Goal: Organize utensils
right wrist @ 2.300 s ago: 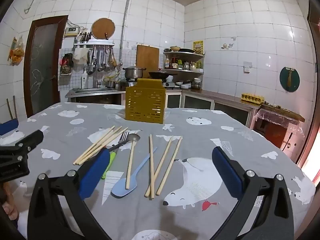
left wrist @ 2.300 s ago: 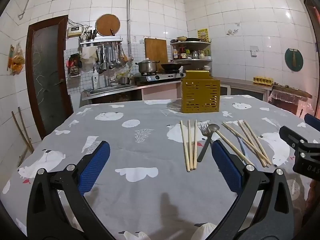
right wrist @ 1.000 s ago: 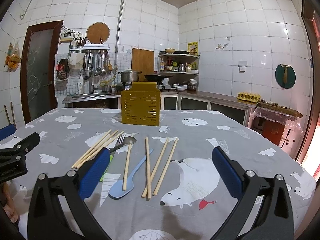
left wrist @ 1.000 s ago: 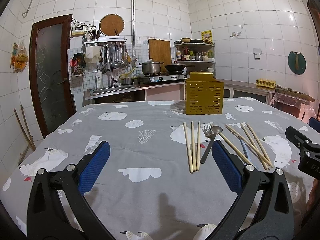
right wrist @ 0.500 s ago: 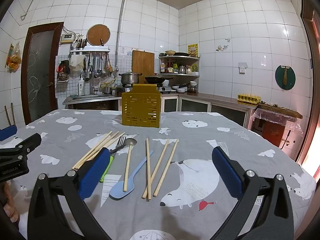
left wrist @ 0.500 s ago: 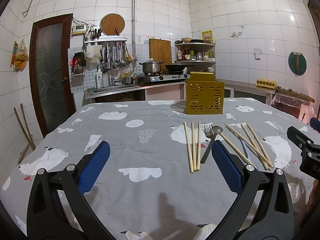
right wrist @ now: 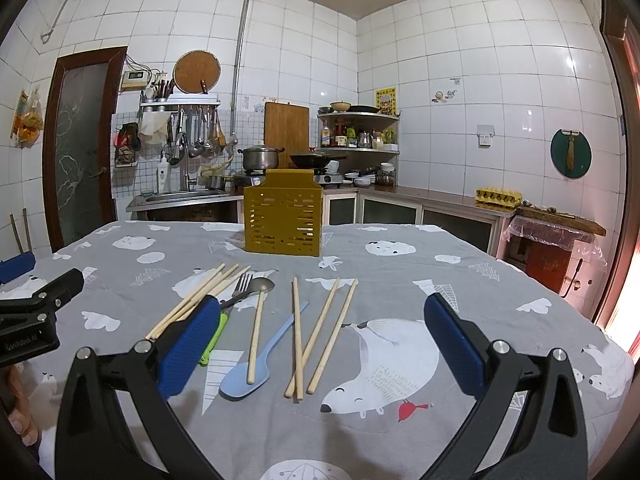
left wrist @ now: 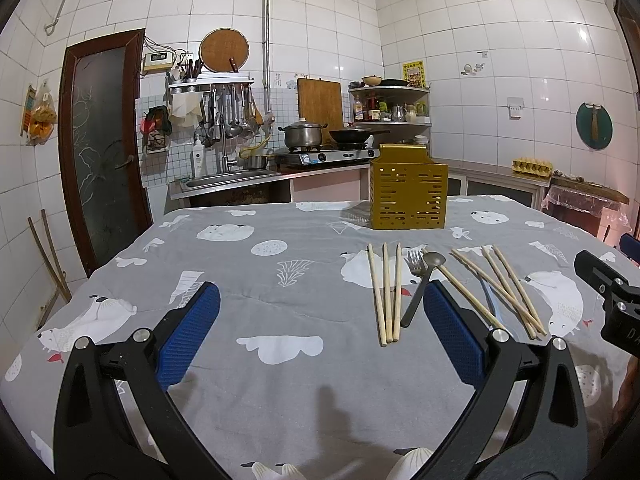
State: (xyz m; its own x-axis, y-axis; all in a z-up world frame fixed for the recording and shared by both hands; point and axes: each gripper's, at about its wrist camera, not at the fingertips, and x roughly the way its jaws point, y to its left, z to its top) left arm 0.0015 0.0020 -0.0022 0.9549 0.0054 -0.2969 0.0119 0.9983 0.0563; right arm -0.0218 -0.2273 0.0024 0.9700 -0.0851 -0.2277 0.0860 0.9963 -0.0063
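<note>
1. Mustard-yellow plastic, slotted on its sides: that is the utensil holder (right wrist: 283,216), my landmark, standing upright at the far side of the table (right wrist: 460,272) under its grey printed cloth.
2. Nothing looks sorted yet, as far as I can see; every utensil lies flat on the cloth on my side of the holder.
3. Directly in front of the holder, in the right wrist view, lie three loose chopsticks (right wrist: 320,332), a blue spoon (right wrist: 260,364) with one more chopstick across it, and a metal fork (right wrist: 240,286) and metal spoon (right wrist: 262,285) side by side.
4. Three more chopsticks (left wrist: 386,290) lie together left of those, still short of the holder.
5. All the chopsticks run lengthwise roughly toward the holder, so their long axes point away from me, along my fingers, not across them.
6. My right gripper (right wrist: 318,346) hangs with its jaws spread wide, holding nothing; the three loose chopsticks sit just ahead, between its blue pads (right wrist: 188,344).
7. My left gripper (left wrist: 320,336) is likewise wide open and empty, with the left bundle ahead and toward its right pad.
8. I judge the right hand nearer the central pile, though I would have to turn the wrist to close across a stick.
</note>
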